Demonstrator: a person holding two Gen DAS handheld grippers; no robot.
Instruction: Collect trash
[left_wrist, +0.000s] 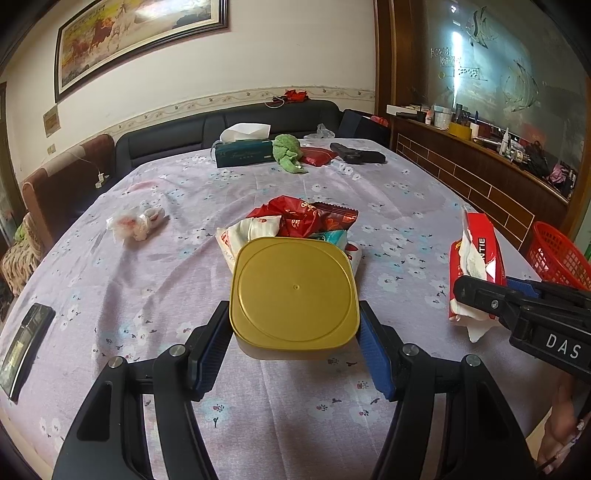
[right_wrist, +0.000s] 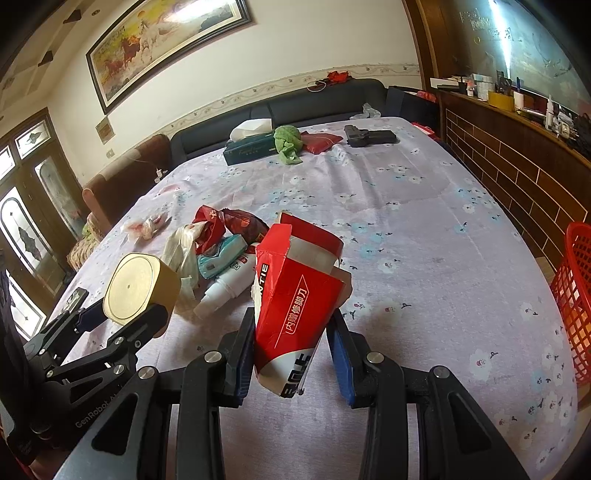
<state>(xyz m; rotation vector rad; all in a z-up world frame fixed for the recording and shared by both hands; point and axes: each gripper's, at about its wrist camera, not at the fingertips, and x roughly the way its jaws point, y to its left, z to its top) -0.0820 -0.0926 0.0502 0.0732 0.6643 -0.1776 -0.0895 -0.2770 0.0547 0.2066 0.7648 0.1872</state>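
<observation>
My left gripper (left_wrist: 293, 332) is shut on a tub with a gold lid (left_wrist: 294, 291) and holds it above the flowered tablecloth; it also shows in the right wrist view (right_wrist: 135, 288). My right gripper (right_wrist: 291, 343) is shut on an opened red carton (right_wrist: 295, 295), also seen in the left wrist view (left_wrist: 474, 258). A pile of trash lies mid-table: red wrappers (left_wrist: 303, 216), a white bag (right_wrist: 183, 249), a teal pack (right_wrist: 219, 256) and a white bottle (right_wrist: 229, 284). A crumpled clear wrapper (left_wrist: 135, 223) lies to the left.
A red plastic basket (right_wrist: 576, 295) stands off the table's right edge. At the far end lie a tissue box (left_wrist: 242, 151), a green cloth (left_wrist: 288, 151), a red pouch (left_wrist: 317, 155) and a black case (left_wrist: 356, 153). A phone (left_wrist: 26, 345) lies at the near left edge.
</observation>
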